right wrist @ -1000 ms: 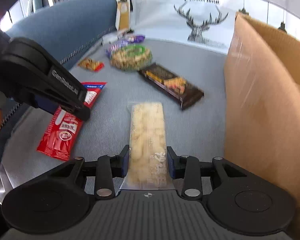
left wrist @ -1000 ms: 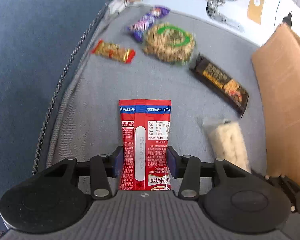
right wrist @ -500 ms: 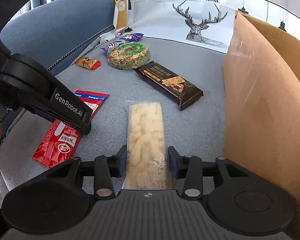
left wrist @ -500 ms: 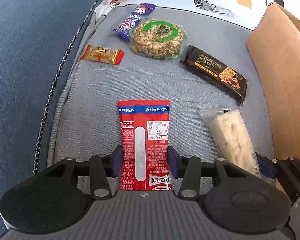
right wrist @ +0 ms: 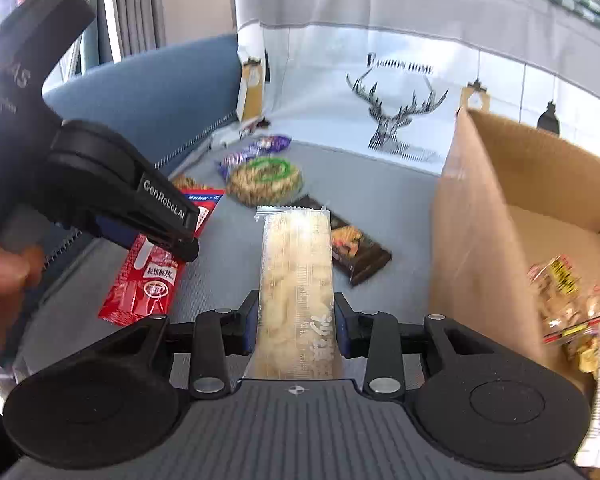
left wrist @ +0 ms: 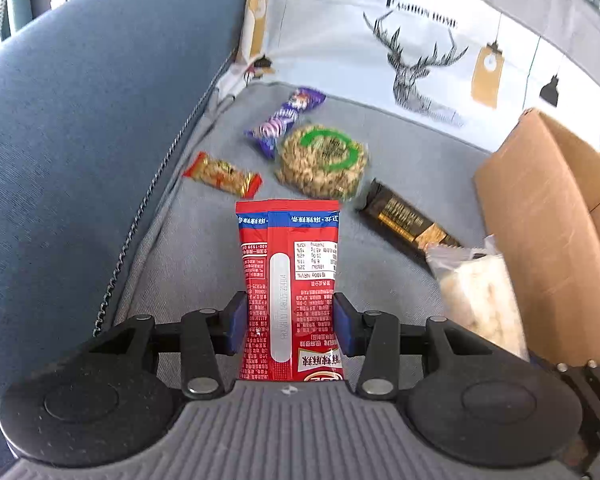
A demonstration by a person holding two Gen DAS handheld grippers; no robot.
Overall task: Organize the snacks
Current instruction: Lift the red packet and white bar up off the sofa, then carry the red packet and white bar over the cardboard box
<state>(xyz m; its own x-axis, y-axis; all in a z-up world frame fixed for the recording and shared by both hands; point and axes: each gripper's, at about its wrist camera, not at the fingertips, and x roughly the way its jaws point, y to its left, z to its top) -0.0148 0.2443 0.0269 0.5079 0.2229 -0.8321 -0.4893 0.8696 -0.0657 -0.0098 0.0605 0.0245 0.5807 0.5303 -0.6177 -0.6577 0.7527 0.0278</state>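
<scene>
Beside the cardboard box (right wrist: 480, 240), the left gripper (left wrist: 289, 326) pinches a light, crinkly red packet (left wrist: 290, 280) and the right gripper (right wrist: 296, 328) a brittle rice-cracker bar (right wrist: 296, 272), both gripped across their near ends.

Grey fabric seat cushion (left wrist: 204, 248) of a blue sofa, edged along the left by a twisted cord (left wrist: 148, 196) where it meets the blue backrest (left wrist: 80, 128). Lying flat on it toward the back: a purple candy wrapper (left wrist: 286, 120), just in front a round cake of puffed grain with a green ring (left wrist: 324, 164), to the left a small orange-red sweet (left wrist: 222, 176), to the right a dark chocolate bar (left wrist: 406, 222). Standing on the right side of the cushion, an open cardboard box (right wrist: 476, 248). At the far edge, propped upright, a pale pillow with a deer print (left wrist: 420, 64).
</scene>
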